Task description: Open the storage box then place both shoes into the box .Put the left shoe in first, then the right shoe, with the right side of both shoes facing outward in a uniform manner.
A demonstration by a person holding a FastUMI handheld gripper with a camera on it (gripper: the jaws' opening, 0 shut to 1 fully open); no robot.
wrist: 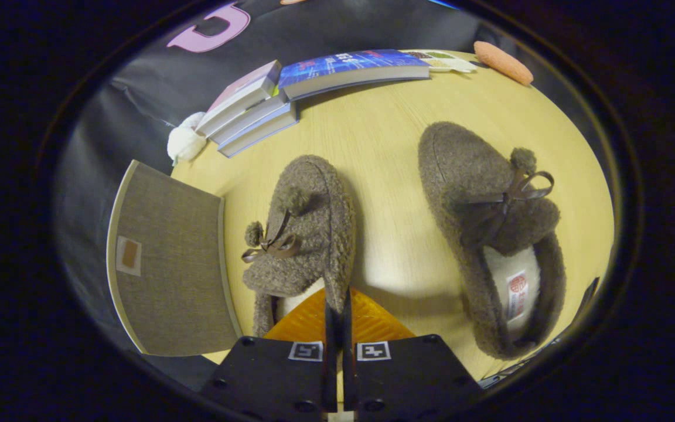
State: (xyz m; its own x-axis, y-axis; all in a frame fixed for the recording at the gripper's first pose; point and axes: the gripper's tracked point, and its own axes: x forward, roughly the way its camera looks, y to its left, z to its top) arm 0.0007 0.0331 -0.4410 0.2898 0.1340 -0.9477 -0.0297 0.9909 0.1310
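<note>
Two fuzzy brown slippers with small bows lie on the round wooden table [390, 146], toes pointing away from me. My gripper [337, 310] is shut on the right side wall of the nearer slipper [308, 228], at its heel opening; this slipper leans with its bow turned toward the box. The other slipper [484, 223] rests flat to the right, apart from the fingers, its white lining showing. Left of the held slipper is the grey fabric storage box [167, 264]; I see one flat panel with a small label patch and cannot tell whether the box is open.
A stack of books [255, 111] and one larger blue book [355, 70] lie at the far side of the table. A white fluffy thing [185, 140] sits by the books, and an orange oval thing [504, 61] lies at the far right edge.
</note>
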